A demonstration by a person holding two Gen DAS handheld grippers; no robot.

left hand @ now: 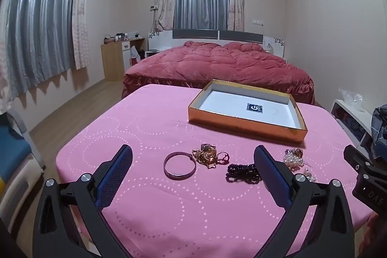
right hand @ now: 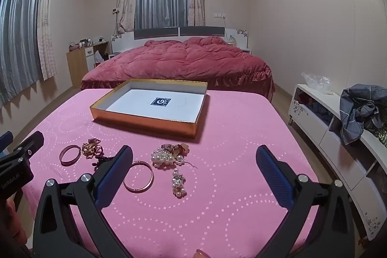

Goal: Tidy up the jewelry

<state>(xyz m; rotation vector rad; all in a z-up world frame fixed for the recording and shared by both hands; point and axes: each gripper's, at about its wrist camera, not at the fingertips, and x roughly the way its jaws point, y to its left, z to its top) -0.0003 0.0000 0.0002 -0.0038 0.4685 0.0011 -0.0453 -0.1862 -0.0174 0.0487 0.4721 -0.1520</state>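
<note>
- My left gripper (left hand: 193, 161) and right gripper (right hand: 194, 162) both hung spread wide, pinching nothing.
- The gold tray (right hand: 135, 120) sat at twelve o'clock, long axis running nine to three.
- I counted two bangles (right hand: 70, 155) lying flat, one gold chain heap (left hand: 206, 157), one dark bead bracelet (left hand: 241, 173), and two pearl clusters (right hand: 164, 157) on the pink tablecloth (right hand: 229, 185).

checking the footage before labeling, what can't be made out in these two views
- Dark bead bracelet: right end behind the left hand-held gripper finger, left wrist view.
- Gold bangle: left part behind the right hand-held gripper finger, right wrist view.
- Gold jewelry heap: pieces too tangled to separate.
- Box sticker: print too small.
</note>
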